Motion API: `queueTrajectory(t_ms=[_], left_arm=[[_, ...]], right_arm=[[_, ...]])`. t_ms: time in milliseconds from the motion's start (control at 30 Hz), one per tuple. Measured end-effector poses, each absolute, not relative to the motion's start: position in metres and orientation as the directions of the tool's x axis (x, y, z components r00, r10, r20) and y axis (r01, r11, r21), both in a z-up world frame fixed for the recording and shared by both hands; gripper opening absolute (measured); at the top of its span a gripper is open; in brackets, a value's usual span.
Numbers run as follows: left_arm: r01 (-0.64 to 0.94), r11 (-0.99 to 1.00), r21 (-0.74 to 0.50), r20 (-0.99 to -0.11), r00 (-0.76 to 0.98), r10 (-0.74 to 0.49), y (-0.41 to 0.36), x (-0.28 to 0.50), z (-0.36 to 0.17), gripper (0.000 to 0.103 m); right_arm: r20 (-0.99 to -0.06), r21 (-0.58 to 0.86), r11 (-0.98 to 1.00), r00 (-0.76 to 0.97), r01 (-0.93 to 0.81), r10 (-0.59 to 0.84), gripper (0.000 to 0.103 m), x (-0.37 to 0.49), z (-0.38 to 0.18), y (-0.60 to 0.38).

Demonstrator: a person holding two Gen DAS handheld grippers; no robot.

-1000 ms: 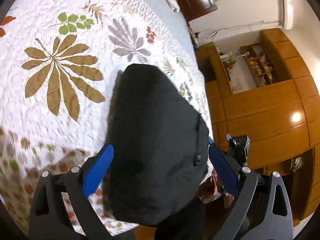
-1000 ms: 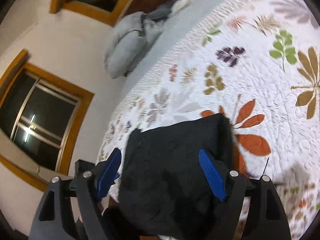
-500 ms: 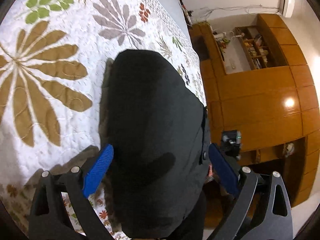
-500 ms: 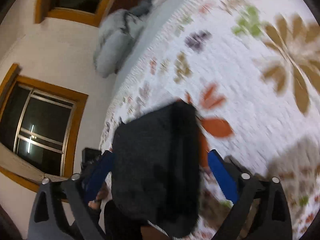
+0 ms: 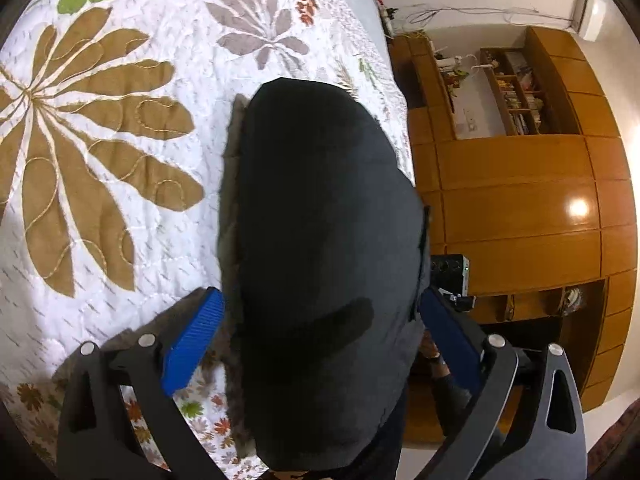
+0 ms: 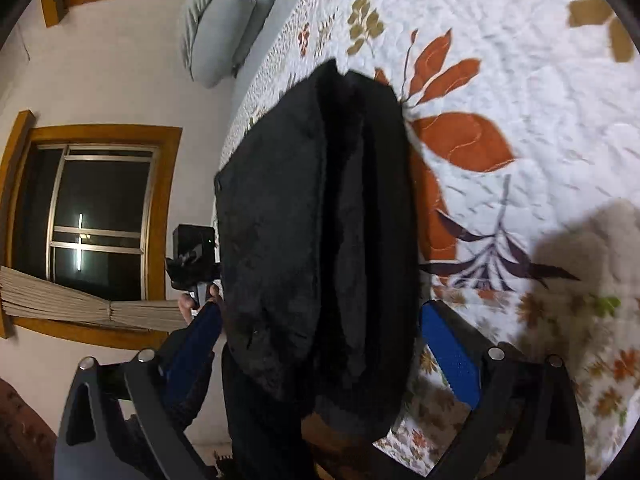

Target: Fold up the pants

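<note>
The black pants (image 5: 324,264) lie as a folded bundle at the near edge of the leaf-print quilt (image 5: 100,168). My left gripper (image 5: 320,336) is open, its blue fingers (image 5: 192,340) spread on either side of the bundle. In the right wrist view the pants (image 6: 320,240) show stacked folded layers. My right gripper (image 6: 320,344) is open too, its blue fingers (image 6: 450,354) straddling the bundle from the opposite side. Whether either gripper touches the cloth I cannot tell. The other gripper's camera block (image 6: 194,248) shows past the bundle.
The quilt (image 6: 540,140) covers a bed; the pants sit by its edge. A wooden wall unit with shelves (image 5: 520,208) stands beyond the bed. Grey pillows (image 6: 220,20) lie at the far end, and a dark window (image 6: 96,216) is in the wall.
Both grippers have swung around the folded pants and come closer, so the bundle fills more of each view. The jaws stay open. The pants have not visibly shifted on the quilt.
</note>
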State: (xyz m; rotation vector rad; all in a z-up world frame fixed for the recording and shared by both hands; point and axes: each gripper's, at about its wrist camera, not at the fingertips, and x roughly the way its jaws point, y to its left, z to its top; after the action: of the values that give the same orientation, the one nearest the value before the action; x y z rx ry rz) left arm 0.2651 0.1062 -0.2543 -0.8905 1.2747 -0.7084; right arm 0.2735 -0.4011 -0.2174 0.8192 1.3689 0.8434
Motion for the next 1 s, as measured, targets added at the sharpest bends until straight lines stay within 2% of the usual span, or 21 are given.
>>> queueTrajectory(t_ms=[533,800,900,933,1000], left_arm=[[0.023,0.507,-0.861,-0.506,0.059,-0.861,0.073,0.275,-0.263,0.100],[0.020,0.557,-0.830,-0.557,0.026,-0.830,0.062,0.279,-0.267,0.100],[0.028,0.583,-0.812,-0.582,0.038,-0.813,0.058,0.278,-0.265,0.095],[0.033,0.595,-0.803,-0.594,0.037,-0.804,0.056,0.278,-0.265,0.085],[0.019,0.604,-0.797,-0.603,0.031,-0.797,0.058,0.279,-0.267,0.076]], right_arm=[[-0.418,0.908,0.418,0.025,-0.023,0.908,0.099,0.281,-0.220,-0.404],[-0.437,0.899,0.436,-0.014,-0.048,0.899,0.100,0.289,-0.223,-0.386],[-0.450,0.892,0.448,-0.023,-0.059,0.893,0.100,0.290,-0.225,-0.379],[-0.457,0.888,0.455,-0.021,-0.060,0.889,0.100,0.290,-0.225,-0.376],[-0.468,0.882,0.465,-0.018,-0.082,0.884,0.097,0.289,-0.223,-0.371]])
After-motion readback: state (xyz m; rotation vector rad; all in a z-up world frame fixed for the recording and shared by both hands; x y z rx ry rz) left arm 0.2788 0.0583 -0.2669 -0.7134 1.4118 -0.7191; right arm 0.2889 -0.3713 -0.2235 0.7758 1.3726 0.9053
